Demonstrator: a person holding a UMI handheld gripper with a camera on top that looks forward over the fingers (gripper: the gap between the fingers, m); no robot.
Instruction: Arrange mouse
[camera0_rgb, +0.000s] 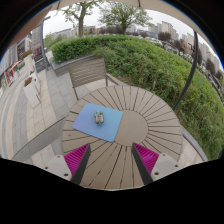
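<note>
The gripper hangs with its fingers spread wide and holding nothing, while the mouse — small, seemingly grey — lies beyond them on a blue mat atop the round slatted table.

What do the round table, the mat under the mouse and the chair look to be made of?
Round table: wood slats, weathered pale, gaps between planks. Mat: looks like soft light-blue fabric or foam, matte. Chair: slatted wood, probably. The gripper jaws stand open, short of the mouse.
</note>
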